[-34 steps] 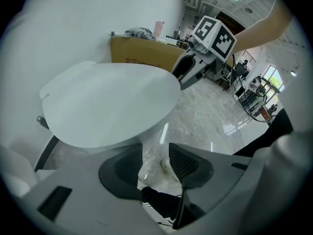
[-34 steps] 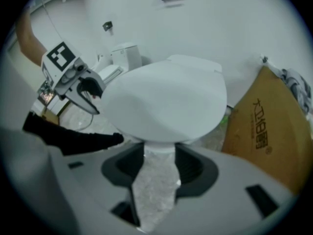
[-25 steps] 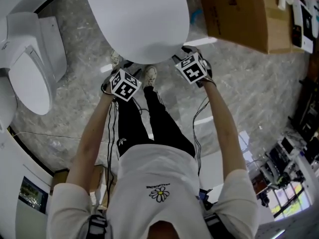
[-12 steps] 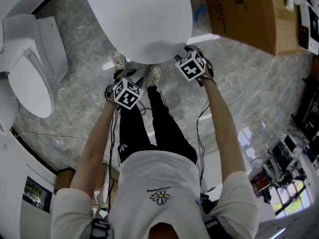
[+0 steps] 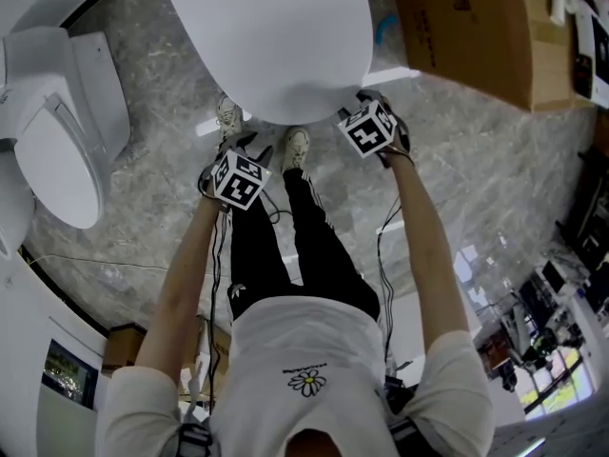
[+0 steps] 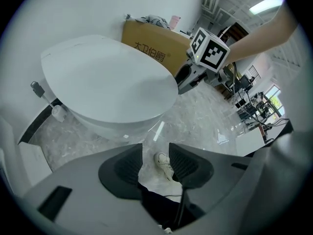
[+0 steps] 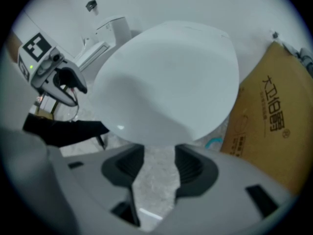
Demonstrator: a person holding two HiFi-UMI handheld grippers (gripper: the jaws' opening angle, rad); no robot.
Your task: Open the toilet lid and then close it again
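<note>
The white toilet lid lies closed over the bowl, at the top of the head view. My left gripper hangs just in front of the lid's front left edge, apart from it. Its jaws are open in the left gripper view, with only a shoe and floor showing between them. My right gripper is at the lid's front right edge and points down. It is open too, with bare floor between its jaws and the lid just beyond the tips.
A second toilet stands at the left. A large cardboard box sits close to the right of the lid. The person's shoes stand on the marble floor right in front of the bowl. Cables trail from both grippers.
The left gripper has drawn back a little from the lid's front edge. The right gripper stays by the front right edge, slightly lower. The lid remains closed.
</note>
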